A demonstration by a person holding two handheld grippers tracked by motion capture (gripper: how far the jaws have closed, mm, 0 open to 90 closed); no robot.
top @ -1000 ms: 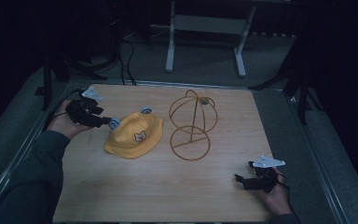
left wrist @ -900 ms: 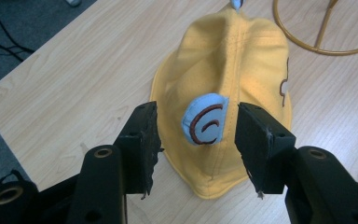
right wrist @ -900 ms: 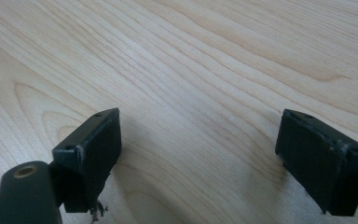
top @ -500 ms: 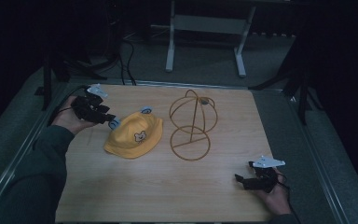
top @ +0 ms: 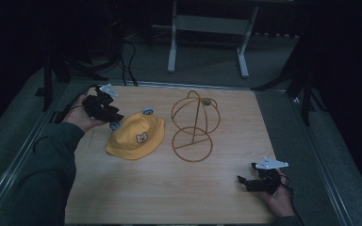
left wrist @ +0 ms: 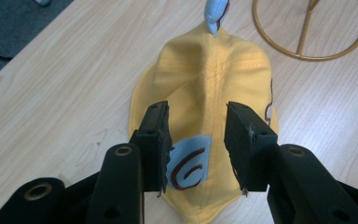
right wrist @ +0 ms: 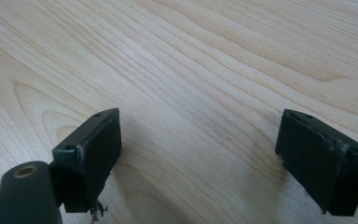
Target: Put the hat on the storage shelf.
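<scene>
Yellow hat (top: 134, 137) lies on the wooden counter (top: 169, 188) beside a wire stand (top: 194, 125) as the left gripper (left wrist: 198, 140), jaws apart around its blue ear, should close squarely; the right gripper (right wrist: 200, 163) rests wide apart.

Your left gripper (top: 114, 123) has its fingers at the yellow bucket hat's (top: 134, 136) brim; the gold wire hat stand (top: 194, 125) stands beyond it.

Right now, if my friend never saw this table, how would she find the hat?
Start at the wooden table and find the gold wire stand near its middle. Just left of it lies the yellow hat, with the left gripper at its edge. It is the one soft, yellow thing there, with a small bear face and blue ears.
</scene>
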